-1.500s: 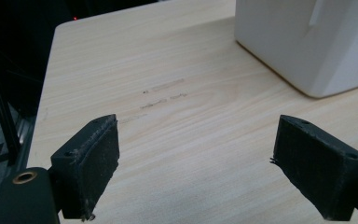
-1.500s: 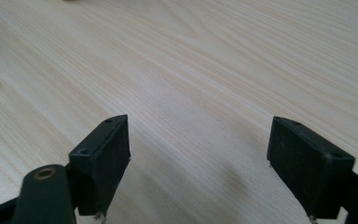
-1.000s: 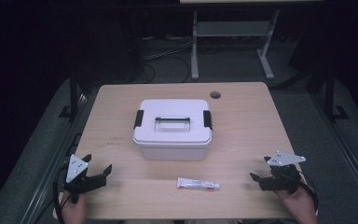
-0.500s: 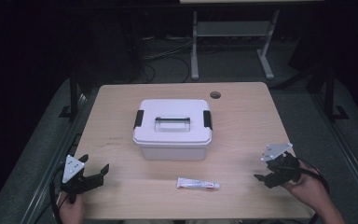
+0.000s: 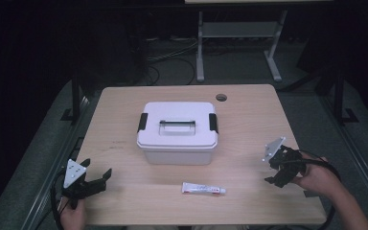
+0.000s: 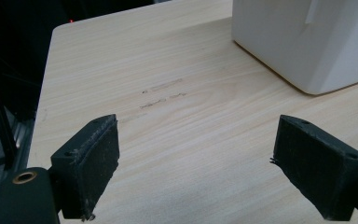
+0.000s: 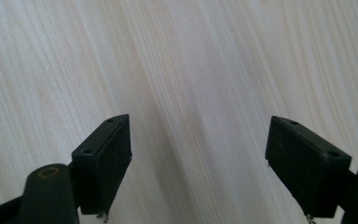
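Observation:
A white lidded box (image 5: 178,132) with black side latches and a handle on top stands in the middle of the wooden table (image 5: 120,110). A small white tube (image 5: 203,189) lies flat in front of it, near the front edge. My left gripper (image 5: 97,176) sits at the front left of the table, open, with nothing between its jaws; the left gripper view has the box's corner (image 6: 307,42) at upper right. My right gripper (image 5: 274,173) is at the front right, tilted downward over bare wood, open and empty.
A round cable hole (image 5: 221,97) is at the table's back right. Behind the table stand a white metal frame (image 5: 235,33) and cables on a dark floor. Faint scuff marks (image 6: 161,93) mark the wood ahead of my left gripper.
My right gripper has lifted and tipped, its nose now pointing down at the table, and shifted slightly toward the rear. The left gripper has stayed almost still.

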`<action>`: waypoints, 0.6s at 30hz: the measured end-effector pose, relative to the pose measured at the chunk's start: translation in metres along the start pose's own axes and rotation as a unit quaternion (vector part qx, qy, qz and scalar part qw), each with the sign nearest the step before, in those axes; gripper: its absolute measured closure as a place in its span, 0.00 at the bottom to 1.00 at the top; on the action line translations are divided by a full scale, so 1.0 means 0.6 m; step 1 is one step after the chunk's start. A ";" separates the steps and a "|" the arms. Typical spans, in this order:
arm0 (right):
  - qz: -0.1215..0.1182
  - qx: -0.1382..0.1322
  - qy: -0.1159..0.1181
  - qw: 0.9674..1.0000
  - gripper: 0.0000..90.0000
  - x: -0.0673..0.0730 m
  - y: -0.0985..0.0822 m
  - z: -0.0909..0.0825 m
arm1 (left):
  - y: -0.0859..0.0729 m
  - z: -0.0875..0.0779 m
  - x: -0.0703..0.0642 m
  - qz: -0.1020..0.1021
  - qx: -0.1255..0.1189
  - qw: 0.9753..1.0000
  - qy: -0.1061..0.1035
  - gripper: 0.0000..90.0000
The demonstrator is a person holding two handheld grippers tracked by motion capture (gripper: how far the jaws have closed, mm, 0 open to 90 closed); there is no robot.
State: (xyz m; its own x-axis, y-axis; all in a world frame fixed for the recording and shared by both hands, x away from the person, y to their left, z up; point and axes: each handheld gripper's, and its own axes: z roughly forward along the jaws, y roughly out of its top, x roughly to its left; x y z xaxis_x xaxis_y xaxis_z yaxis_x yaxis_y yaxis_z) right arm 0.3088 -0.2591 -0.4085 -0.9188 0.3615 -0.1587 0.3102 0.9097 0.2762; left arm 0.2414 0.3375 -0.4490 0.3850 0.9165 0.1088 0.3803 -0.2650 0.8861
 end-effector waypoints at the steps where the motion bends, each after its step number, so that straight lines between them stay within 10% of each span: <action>1: -0.003 0.007 0.000 1.000 0.24 -0.002 0.001 -0.001 | 0.000 0.000 0.000 -0.001 0.000 1.000 0.000 0.15; 18: -0.039 0.068 0.003 0.997 0.24 -0.041 0.045 -0.004 | -0.001 -0.001 0.003 -0.003 -0.003 1.000 -0.001 0.15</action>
State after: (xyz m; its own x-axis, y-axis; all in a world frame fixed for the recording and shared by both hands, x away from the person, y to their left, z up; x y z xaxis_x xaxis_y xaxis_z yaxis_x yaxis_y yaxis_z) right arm 0.3391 -0.2441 -0.3950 -0.9429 0.2876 -0.1682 0.2678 0.9545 0.1314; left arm 0.2414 0.3396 -0.4488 0.3841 0.9174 0.1036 0.3768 -0.2582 0.8896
